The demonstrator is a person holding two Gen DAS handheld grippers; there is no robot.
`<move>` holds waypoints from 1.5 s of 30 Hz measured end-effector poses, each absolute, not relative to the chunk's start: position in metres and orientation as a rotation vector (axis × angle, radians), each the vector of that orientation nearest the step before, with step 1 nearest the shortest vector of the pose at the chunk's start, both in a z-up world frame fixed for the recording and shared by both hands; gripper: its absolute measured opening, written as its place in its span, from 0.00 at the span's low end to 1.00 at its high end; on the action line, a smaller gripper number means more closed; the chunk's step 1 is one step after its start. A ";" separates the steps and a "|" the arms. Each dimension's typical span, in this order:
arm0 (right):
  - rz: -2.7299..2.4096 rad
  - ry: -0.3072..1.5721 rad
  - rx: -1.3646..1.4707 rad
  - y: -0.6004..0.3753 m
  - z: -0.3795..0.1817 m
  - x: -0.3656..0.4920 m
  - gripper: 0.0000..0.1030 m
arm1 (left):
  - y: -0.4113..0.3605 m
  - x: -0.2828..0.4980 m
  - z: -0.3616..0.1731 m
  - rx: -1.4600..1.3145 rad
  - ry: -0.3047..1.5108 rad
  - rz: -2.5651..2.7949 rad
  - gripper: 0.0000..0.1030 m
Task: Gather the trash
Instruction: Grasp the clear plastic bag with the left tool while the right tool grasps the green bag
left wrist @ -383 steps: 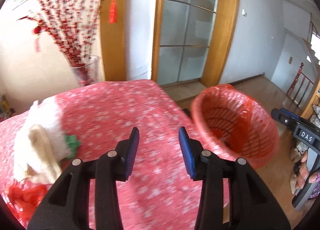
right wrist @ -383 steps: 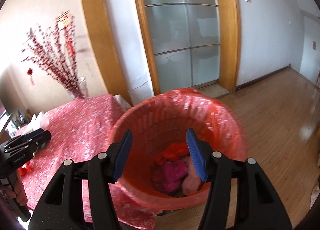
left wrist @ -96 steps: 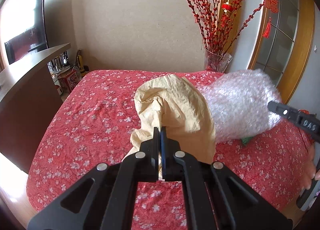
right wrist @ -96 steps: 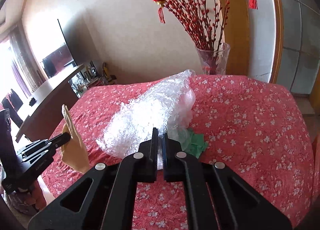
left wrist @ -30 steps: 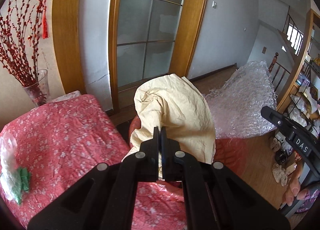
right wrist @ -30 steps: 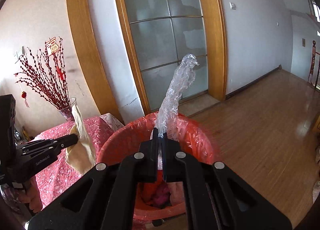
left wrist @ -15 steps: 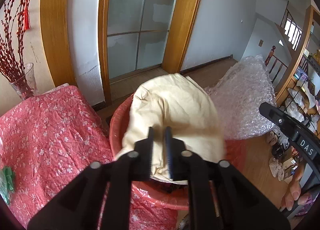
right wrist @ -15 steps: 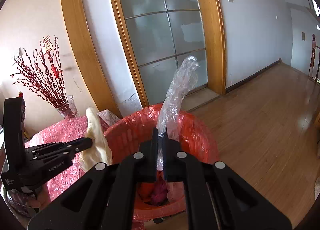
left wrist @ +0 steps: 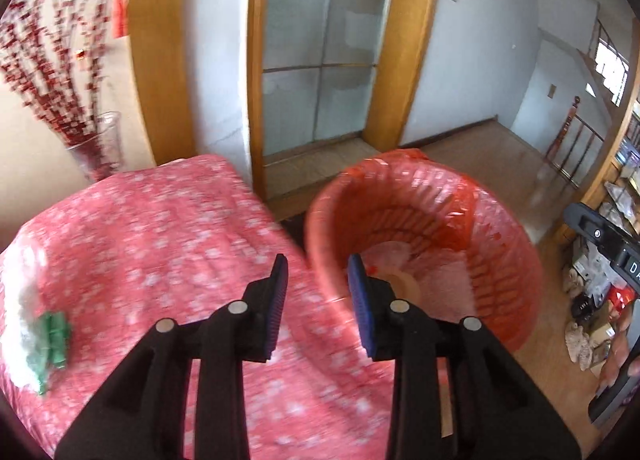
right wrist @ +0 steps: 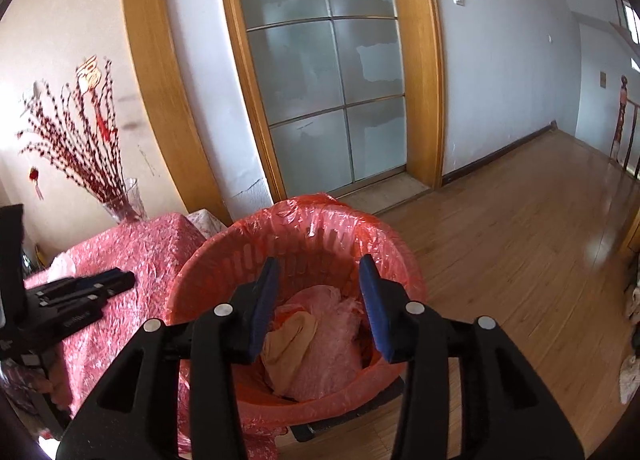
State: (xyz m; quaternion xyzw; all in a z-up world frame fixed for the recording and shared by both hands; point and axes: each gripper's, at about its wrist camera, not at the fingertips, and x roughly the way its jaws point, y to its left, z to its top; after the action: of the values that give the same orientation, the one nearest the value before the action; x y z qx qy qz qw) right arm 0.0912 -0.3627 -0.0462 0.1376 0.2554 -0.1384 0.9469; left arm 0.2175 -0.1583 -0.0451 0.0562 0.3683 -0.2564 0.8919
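Right hand-held gripper (right wrist: 319, 292), lettered "DA", gapes over basket (right wrist: 224, 260).

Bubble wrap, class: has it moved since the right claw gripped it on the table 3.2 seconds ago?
Yes. The bubble wrap now lies down inside the red bin, beside the table; the right claw is open above it.

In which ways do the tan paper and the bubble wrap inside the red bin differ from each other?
The tan paper is opaque and smooth-looking, while the bubble wrap is see-through and looks pinkish. The paper is a smaller bundle on the left; the wrap fills more of the bin. Both lie loose in the bin, touching each other, and neither claw holds them.
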 end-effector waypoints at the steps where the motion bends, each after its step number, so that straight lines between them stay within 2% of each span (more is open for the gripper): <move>1: -0.282 0.523 0.265 -0.358 -0.046 0.093 0.47 | -0.150 0.217 -0.044 0.111 0.762 -0.518 0.34; 9: -0.243 0.522 0.182 -0.313 -0.048 0.106 0.64 | -0.052 0.210 -0.038 0.116 0.704 -0.346 0.37; 18: -0.106 0.554 0.151 -0.251 -0.060 0.130 0.65 | 0.063 0.241 -0.043 0.037 0.722 -0.099 0.37; 27: -0.007 0.599 0.142 -0.208 -0.069 0.151 0.65 | 0.093 0.273 -0.069 -0.031 0.820 -0.079 0.38; 28: 0.001 0.605 0.137 -0.204 -0.070 0.154 0.65 | 0.093 0.273 -0.069 -0.027 0.816 -0.085 0.36; 29: 0.006 0.608 0.136 -0.201 -0.070 0.154 0.65 | 0.093 0.272 -0.069 -0.026 0.813 -0.090 0.27; 31: 0.027 0.615 0.142 -0.193 -0.071 0.158 0.65 | 0.091 0.269 -0.069 -0.033 0.812 -0.114 0.18; 33: 0.049 0.618 0.149 -0.186 -0.071 0.161 0.65 | 0.091 0.269 -0.070 -0.026 0.808 -0.128 0.14; 36: 0.085 0.617 0.135 -0.169 -0.068 0.165 0.65 | 0.089 0.264 -0.072 -0.011 0.804 -0.134 0.13; 38: 0.109 0.617 0.120 -0.156 -0.068 0.168 0.65 | 0.088 0.265 -0.070 -0.012 0.796 -0.122 0.20; 41: 0.138 0.621 0.107 -0.140 -0.067 0.174 0.65 | 0.087 0.266 -0.071 0.001 0.798 -0.122 0.21; 45: 0.161 0.625 0.096 -0.126 -0.067 0.181 0.65 | 0.083 0.265 -0.072 0.041 0.784 -0.128 0.12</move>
State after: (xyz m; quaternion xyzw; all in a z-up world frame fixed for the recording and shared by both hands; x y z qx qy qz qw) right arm 0.1806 -0.1262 -0.0671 0.0469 0.3070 0.0789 0.9473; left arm 0.2645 0.0835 -0.0719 0.0198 0.3817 -0.0623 0.9220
